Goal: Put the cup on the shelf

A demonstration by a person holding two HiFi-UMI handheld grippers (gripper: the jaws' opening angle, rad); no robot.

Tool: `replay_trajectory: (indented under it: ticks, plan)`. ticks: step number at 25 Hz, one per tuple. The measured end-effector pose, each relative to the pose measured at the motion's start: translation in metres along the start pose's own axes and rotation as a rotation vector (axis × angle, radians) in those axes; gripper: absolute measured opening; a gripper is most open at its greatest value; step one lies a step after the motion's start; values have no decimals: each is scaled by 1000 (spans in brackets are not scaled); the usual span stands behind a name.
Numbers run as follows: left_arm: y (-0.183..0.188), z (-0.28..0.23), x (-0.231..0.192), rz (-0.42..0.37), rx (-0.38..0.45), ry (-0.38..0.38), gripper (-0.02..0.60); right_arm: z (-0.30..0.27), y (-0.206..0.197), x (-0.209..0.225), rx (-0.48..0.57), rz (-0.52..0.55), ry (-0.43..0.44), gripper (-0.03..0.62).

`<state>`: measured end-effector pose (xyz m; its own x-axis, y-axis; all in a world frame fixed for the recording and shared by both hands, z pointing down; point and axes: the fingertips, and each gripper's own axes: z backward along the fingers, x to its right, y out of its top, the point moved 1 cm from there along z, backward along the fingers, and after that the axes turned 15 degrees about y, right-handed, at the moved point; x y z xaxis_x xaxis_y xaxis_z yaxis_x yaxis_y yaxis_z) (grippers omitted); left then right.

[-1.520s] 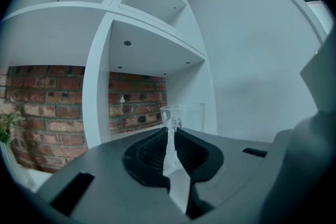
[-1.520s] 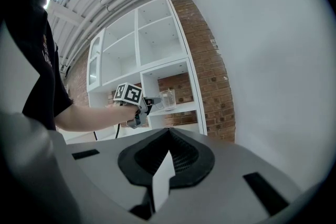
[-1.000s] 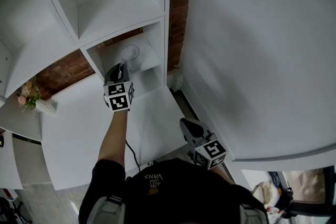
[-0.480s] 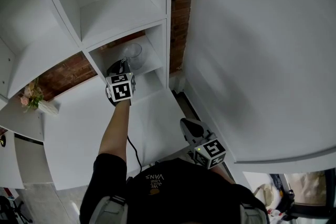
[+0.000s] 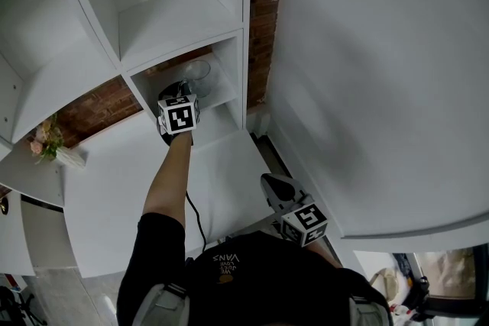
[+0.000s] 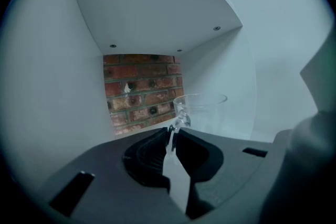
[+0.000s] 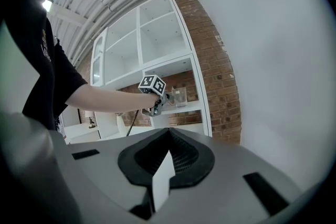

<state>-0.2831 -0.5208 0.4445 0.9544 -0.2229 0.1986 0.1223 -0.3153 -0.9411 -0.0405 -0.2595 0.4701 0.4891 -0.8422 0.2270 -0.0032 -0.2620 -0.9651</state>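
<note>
A clear glass cup (image 5: 195,75) with a handle sits inside the lower-right shelf compartment (image 5: 218,91), in front of its brick back wall. My left gripper (image 5: 182,90) reaches into that compartment. In the left gripper view its jaws are shut on the handle of the cup (image 6: 202,112), which stands upright just beyond the left gripper (image 6: 171,132). Whether the cup's base rests on the shelf board is hidden. My right gripper (image 5: 276,188) hangs low beside the person's body, shut with nothing in it. From the right gripper (image 7: 168,131) view, the cup (image 7: 179,96) shows far off in the shelf.
The white shelf unit (image 5: 164,15) has several open compartments, the upper ones bare. A brick pillar (image 5: 263,4) and a white wall (image 5: 382,72) stand to its right. A small vase of flowers (image 5: 47,141) sits on the low white counter (image 5: 114,187) at left.
My left gripper has carried the cup up and forward, deeper into the lower-right compartment. The right gripper has stayed in place.
</note>
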Motion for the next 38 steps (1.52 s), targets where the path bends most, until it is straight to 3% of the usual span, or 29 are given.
replay_trajectory:
  ticks: [14,19,38]
  plan:
    - [-3,2,0,16,-68,-15,38,11,1,-2,4,4,-18,-5]
    - [-3,13,2,55,-21,-37,89,12,0,-7,6,5,5,-5]
    - [-16,126,16,116,123,-79,91,46,-13,-21,-2,0,126,-5]
